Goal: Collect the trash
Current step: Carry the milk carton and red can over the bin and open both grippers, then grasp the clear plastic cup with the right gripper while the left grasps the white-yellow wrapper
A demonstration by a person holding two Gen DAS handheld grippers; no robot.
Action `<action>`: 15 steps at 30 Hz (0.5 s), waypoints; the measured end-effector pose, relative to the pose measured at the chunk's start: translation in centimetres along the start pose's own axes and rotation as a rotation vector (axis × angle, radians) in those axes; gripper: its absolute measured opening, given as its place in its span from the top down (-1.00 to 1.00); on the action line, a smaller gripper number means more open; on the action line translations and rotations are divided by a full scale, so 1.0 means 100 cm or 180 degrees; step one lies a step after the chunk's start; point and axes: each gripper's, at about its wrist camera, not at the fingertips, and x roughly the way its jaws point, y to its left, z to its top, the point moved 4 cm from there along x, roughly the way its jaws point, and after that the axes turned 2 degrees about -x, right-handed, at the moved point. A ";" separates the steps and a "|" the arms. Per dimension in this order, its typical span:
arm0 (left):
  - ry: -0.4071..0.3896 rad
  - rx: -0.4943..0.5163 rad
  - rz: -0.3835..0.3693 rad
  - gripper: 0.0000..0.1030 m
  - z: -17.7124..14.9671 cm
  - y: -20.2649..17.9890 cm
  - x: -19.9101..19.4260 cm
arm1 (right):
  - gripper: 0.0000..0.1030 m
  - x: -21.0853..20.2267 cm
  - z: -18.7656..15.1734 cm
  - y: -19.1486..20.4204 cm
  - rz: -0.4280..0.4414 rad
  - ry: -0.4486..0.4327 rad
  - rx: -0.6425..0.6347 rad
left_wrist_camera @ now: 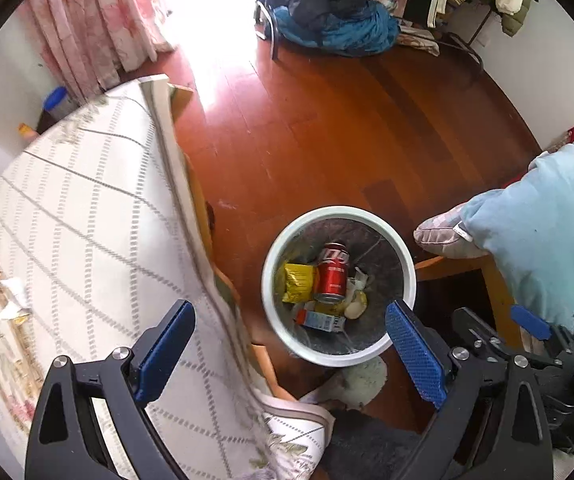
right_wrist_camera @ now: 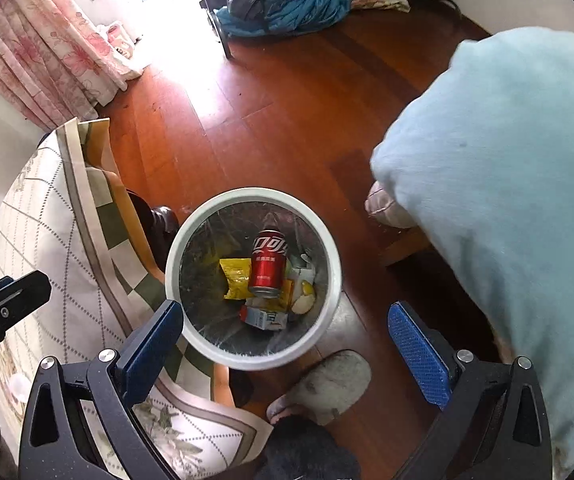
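Inside the white trash bin (right_wrist_camera: 329, 252) on the wooden floor (right_wrist_camera: 271, 128) lie a red soda can (right_wrist_camera: 268, 265), a yellow snack wrapper (right_wrist_camera: 236, 278), a small carton (right_wrist_camera: 265, 317) and pale scraps. Both the left gripper (left_wrist_camera: 289, 328) and right gripper (right_wrist_camera: 287, 328) hover above its rim, fingers spread wide, holding nothing.

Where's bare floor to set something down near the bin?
Bare floor beyond the bin, running to the clothes pile, between bed and blue pillow. Crowded on the near side: slipper touches the bin; bed hugs its left.
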 end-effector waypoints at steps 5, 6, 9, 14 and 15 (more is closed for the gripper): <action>-0.0249 0.0062 0.0136 -0.89 -0.011 0.002 -0.041 | -1.00 -0.048 -0.012 0.001 -0.0140 -0.0168 -0.0012; -0.0296 0.0065 0.0150 -0.89 -0.014 0.002 -0.049 | -1.00 -0.060 -0.015 0.001 -0.0164 -0.0215 -0.0009; -0.0439 0.0078 0.0164 -0.89 -0.024 0.004 -0.074 | -1.00 -0.090 -0.020 0.001 -0.0207 -0.0341 -0.0020; -0.0618 0.0085 0.0146 -0.89 -0.037 0.003 -0.107 | -1.00 -0.139 -0.036 0.006 -0.0202 -0.0548 -0.0037; -0.0657 0.0086 0.0156 -0.89 -0.040 0.003 -0.114 | -1.00 -0.146 -0.038 0.007 -0.0200 -0.0581 -0.0042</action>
